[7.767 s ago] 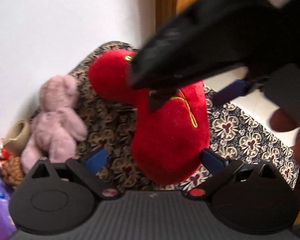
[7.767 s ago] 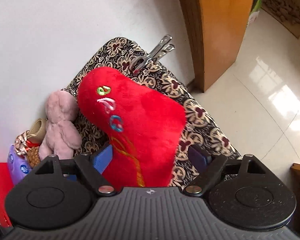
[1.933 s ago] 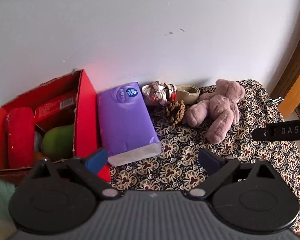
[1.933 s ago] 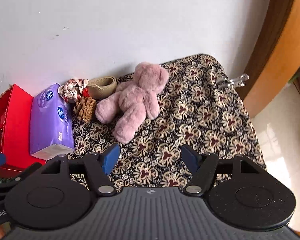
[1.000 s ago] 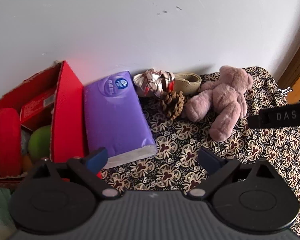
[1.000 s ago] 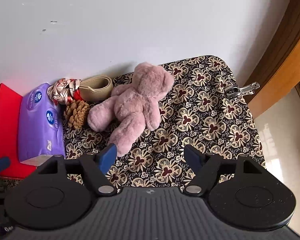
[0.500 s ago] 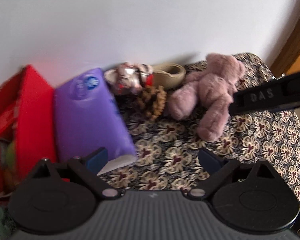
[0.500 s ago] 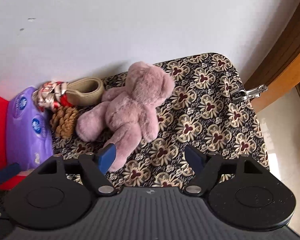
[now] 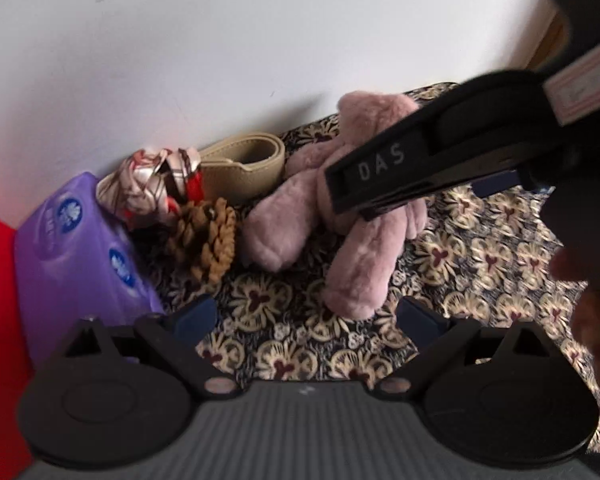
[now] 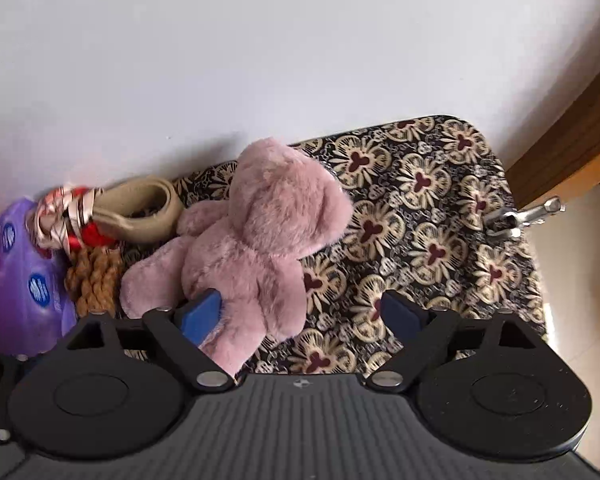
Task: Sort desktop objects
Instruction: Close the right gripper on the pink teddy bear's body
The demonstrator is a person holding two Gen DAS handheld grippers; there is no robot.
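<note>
Open counter point(image 10: 440, 216) right of my teddy bear point(image 10: 260, 240). Left blocked: pine cone point(image 10: 94, 280), tissue pack point(image 10: 20, 288), belt point(image 10: 144, 204) crowded against wall point(image 10: 300, 48). Metal clip point(image 10: 520, 216) at edge.

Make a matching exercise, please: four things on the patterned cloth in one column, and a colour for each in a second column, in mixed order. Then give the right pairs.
Things:
1. teddy
2. tissue pack
3. pine cone
4. belt

Colours:
A. brown
B. beige
C. pink
D. purple

Pairs: 1-C, 2-D, 3-A, 4-B
</note>
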